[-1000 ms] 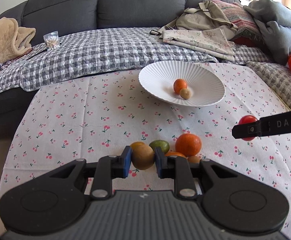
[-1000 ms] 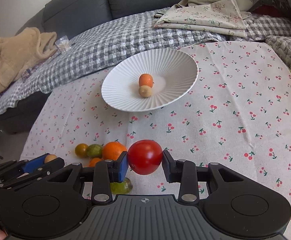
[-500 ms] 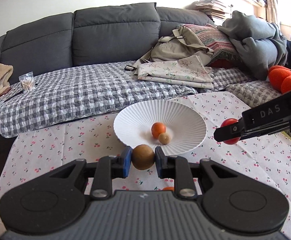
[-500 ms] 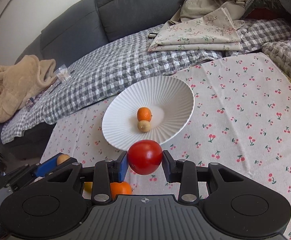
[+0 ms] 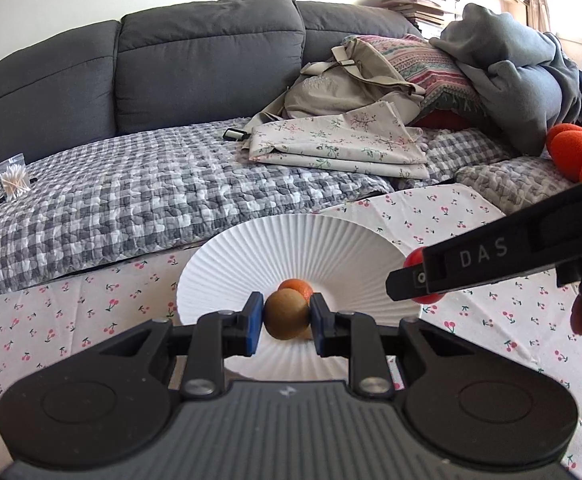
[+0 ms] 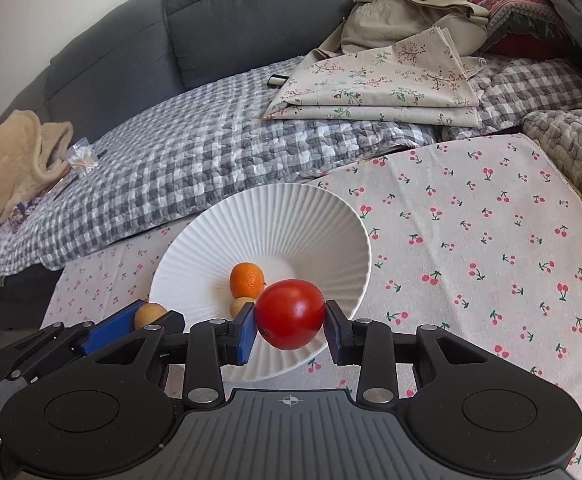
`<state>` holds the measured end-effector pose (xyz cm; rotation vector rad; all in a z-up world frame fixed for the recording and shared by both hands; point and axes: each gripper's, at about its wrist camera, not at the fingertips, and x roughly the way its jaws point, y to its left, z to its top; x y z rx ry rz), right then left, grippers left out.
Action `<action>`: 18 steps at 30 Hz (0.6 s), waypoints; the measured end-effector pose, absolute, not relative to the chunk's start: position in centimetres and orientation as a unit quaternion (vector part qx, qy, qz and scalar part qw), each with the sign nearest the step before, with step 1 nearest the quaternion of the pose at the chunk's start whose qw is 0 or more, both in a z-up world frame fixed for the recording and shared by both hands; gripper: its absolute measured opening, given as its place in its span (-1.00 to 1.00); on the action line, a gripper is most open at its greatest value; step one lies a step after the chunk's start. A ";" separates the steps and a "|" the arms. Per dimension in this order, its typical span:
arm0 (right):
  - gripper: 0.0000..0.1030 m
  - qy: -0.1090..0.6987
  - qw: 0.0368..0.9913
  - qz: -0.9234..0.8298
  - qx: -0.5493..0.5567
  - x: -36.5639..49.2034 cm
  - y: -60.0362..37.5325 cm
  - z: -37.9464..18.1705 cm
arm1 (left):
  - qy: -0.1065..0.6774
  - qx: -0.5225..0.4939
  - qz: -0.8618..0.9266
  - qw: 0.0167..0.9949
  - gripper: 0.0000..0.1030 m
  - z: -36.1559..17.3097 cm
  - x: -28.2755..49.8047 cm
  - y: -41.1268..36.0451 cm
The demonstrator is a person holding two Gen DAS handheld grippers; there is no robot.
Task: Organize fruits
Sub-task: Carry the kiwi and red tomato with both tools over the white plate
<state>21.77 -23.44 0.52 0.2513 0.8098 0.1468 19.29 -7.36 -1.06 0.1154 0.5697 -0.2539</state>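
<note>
backing the scene is a dark grey sofa (image 5: 211,60) whose seat carries a grey checked quilt (image 6: 195,160), a folded floral cloth (image 6: 379,84), a beige bag (image 5: 343,80) and a grey garment (image 5: 511,64) piled to the right. tabletop (image 6: 491,240) in front of it is covered by a cherry-print cloth. white ribbed bowl (image 6: 291,216) sits on the tabletop near the sofa edge.

left gripper (image 5: 283,322): fingers (image 5: 254,322) pinching a brown round fruit (image 5: 285,314), pads pressed on both sides; in the left wrist view the fruit hangs in front of the bowl's inside. right gripper (image 6: 289,326): fingers (image 6: 247,332) pinching a red tomato (image 6: 289,314), held above the bowl's near rim. in the right wrist view the left gripper shows at lower left, beside the bowl's left edge.

inside the bowl: one small orange (image 6: 247,280) and, touching it on the near side, a small tan fruit (image 6: 241,306), partly hidden by the right gripper's finger. bag of cotton swabs (image 5: 11,178) on the quilt, far left.
</note>
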 end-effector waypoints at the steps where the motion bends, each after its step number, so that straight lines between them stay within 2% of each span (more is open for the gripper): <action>1: -0.33 0.394 0.909 0.070 0.116 22.1 -23.3 0.3 | 0.282 0.055 -0.126 0.949 -0.55 -1.3 19.7 -7.5; 18: -0.29 0.405 0.908 0.067 0.086 24.3 -22.1 -2.3 | 0.314 0.081 -0.134 0.936 -0.55 -4.3 21.7 -8.2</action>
